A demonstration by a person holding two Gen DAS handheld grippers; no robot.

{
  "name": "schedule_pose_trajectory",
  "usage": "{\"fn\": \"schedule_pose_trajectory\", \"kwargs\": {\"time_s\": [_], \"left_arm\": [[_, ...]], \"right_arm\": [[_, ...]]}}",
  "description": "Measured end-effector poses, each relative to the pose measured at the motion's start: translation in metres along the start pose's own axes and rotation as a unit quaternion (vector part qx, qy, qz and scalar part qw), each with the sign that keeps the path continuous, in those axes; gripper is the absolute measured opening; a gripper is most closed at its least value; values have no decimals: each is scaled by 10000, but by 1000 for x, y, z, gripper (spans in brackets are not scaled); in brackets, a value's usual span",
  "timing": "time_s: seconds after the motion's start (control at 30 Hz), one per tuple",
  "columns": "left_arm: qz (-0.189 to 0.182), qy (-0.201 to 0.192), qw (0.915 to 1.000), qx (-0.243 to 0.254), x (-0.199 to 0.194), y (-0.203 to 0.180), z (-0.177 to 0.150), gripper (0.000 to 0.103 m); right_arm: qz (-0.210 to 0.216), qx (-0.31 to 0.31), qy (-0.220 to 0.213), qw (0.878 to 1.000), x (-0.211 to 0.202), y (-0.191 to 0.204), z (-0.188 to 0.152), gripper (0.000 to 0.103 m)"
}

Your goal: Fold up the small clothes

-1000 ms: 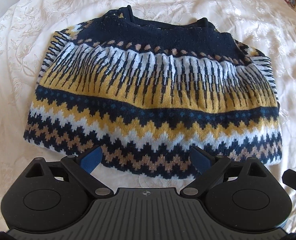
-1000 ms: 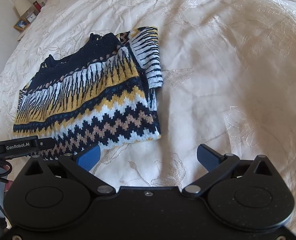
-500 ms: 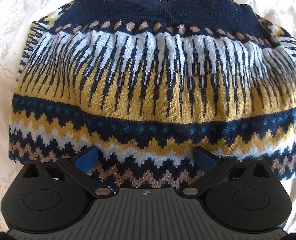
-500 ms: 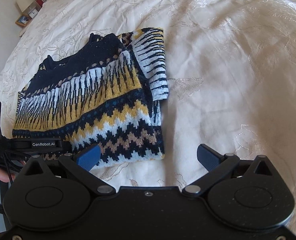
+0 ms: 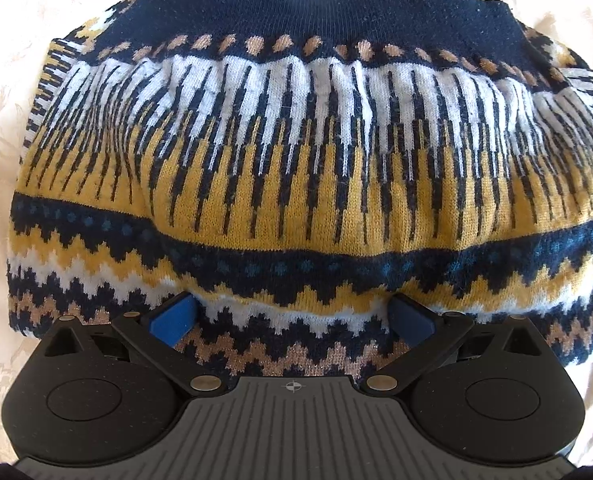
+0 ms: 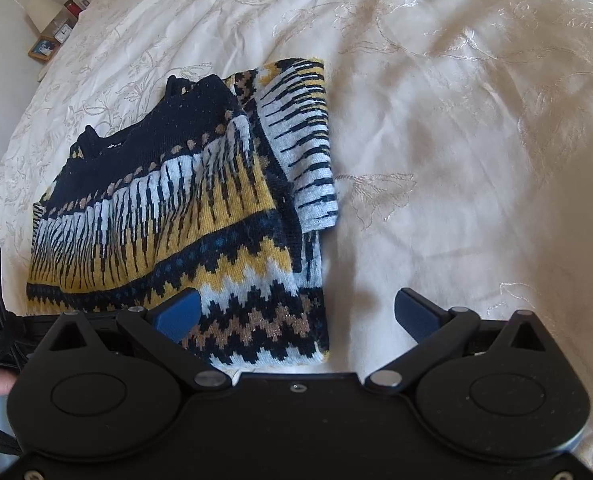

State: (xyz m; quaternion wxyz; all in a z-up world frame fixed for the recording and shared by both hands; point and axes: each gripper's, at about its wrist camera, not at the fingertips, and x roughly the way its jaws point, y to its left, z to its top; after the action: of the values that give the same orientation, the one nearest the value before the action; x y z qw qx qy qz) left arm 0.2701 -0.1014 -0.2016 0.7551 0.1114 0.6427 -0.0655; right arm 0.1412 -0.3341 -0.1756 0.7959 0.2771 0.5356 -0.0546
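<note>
Lying mid-bed (image 6: 436,128), part-folded sweater (image 5: 296,184): soft, thick, limp knit, light. Best pinched at near hem. Left hand-held gripper (image 5: 292,316) spread wide, pressing there, gripping nothing; right hand-held gripper (image 6: 296,312) wide, empty.

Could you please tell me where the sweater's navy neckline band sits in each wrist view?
Left wrist: the navy neckline band runs across the top edge, far from the open left gripper.
Right wrist: the band lies upper left, tilted.
Shared landmark: the tan zigzag hem stripe.
</note>
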Motion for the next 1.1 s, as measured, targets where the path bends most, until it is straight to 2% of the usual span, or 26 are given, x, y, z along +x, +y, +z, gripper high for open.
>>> {"fn": "schedule_pose_trajectory", "kwargs": {"time_s": [0.23, 0.37, 0.63, 0.8, 0.9, 0.97, 1.03, 1.1], "left_arm": [[-17, -175, 9998, -21, -4, 1, -7, 103], [-4, -265, 9996, -16, -5, 1, -12, 103], [10, -189, 9998, -14, -6, 0, -7, 103], [-17, -169, 9999, 15, -7, 0, -7, 103], [-192, -79, 9998, 63, -15, 6, -4, 100], [-367, -217, 9991, -88, -31, 15, -1, 88], [-431, -451, 9979, -185, -46, 20, 3, 88], [-304, -817, 9960, -208, -60, 24, 11, 88]], "right_arm": [[529, 122, -127, 9984, 12, -5, 24, 102], [807, 157, -15, 9966, 32, -7, 39, 102], [1109, -153, 164, 9936, 63, -2, 53, 103], [1501, 71, 164, 9885, 70, -7, 62, 103], [1711, 206, 174, 9849, 72, -15, 65, 103], [1844, 228, 174, 9824, 72, -20, 65, 103], [1942, 165, 159, 9807, 70, -25, 63, 103], [1978, 54, 131, 9801, 70, -24, 62, 103]]}}
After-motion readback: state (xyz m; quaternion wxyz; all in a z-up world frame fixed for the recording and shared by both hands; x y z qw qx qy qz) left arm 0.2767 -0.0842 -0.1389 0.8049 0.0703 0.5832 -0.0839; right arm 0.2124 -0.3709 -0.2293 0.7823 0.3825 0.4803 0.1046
